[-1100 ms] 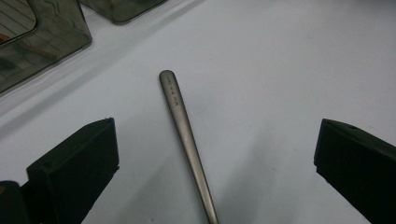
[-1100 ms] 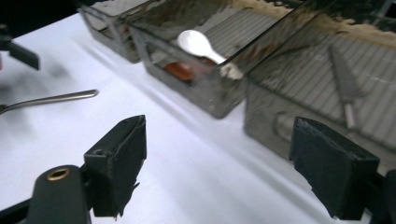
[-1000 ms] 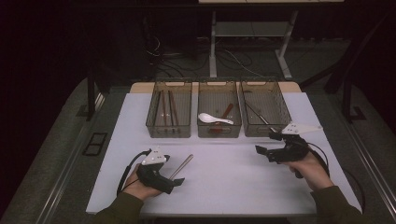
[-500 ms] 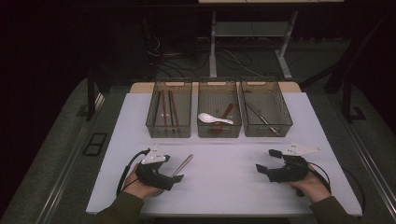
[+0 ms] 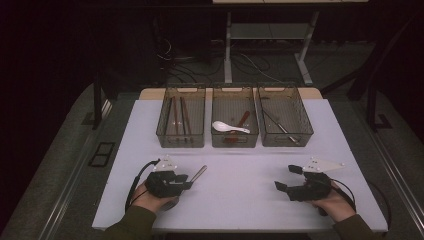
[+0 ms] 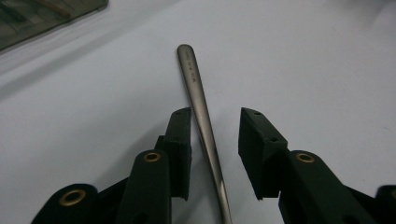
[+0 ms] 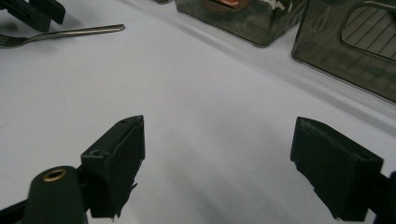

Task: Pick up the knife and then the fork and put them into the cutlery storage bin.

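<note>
Up in the high view, a metal fork (image 5: 198, 173) lies flat on the white table (image 5: 240, 200), near the front edge and toward the front left corner. Its long handle points away and a bit to the right, toward the three bins at the back edge. The left bin (image 5: 181, 123) holds long sticks, the middle bin (image 5: 235, 124) holds a white spoon (image 5: 229, 127), and the right bin (image 5: 284, 121) holds thin metal things. Nothing lies between the fork and the bins. The left gripper (image 5: 186, 180) sits over the near end of the fork. The right gripper (image 5: 289, 178) rests near the front right corner, well apart from the fork.

Next, in the left gripper view, the fork (image 6: 201, 121) runs straight up between the two jaws. The left gripper (image 6: 215, 140) has just been closing, but the jaws stand a little apart and a gap shows on the right side.

Last, in the right gripper view, the right gripper (image 7: 217, 154) is wide apart and holds nothing. The fork (image 7: 70, 33) lies far off, top left.
</note>
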Motion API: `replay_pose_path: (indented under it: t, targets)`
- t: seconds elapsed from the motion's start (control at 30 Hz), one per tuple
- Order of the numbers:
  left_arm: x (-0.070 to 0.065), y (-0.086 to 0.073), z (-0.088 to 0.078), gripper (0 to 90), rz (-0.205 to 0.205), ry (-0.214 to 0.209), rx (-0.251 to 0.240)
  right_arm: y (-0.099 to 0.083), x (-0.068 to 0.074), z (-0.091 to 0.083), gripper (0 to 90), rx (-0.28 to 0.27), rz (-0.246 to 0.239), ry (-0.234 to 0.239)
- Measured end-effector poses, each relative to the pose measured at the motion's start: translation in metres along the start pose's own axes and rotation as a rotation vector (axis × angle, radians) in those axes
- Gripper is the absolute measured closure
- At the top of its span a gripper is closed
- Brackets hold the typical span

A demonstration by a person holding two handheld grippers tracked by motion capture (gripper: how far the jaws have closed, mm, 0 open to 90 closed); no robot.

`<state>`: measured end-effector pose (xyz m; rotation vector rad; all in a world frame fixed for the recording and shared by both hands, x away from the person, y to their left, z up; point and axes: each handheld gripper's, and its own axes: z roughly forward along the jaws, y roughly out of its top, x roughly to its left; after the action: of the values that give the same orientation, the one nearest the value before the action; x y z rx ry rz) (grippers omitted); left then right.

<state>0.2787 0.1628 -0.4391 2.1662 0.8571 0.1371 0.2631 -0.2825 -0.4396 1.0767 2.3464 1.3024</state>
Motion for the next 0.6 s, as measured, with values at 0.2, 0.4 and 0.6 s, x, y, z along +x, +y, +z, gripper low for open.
replay_pose_path:
  t: [0.2,0.4,0.6]
  targets:
    - [-0.0041,-0.0022,0.0018,72.5,0.05,0.013,0.068,-0.0007,0.0,0.0012,18.0,0.006,-0.004,-0.002]
    - [-0.0078,-0.0027,0.0032,75.8,0.088,0.045,0.09,-0.0006,0.0006,0.0013,18.0,0.005,-0.003,0.002]
    - [-0.0064,-0.0022,0.0034,79.8,0.088,0.044,0.095,-0.0004,0.001,0.0013,18.0,0.0,-0.006,0.009]
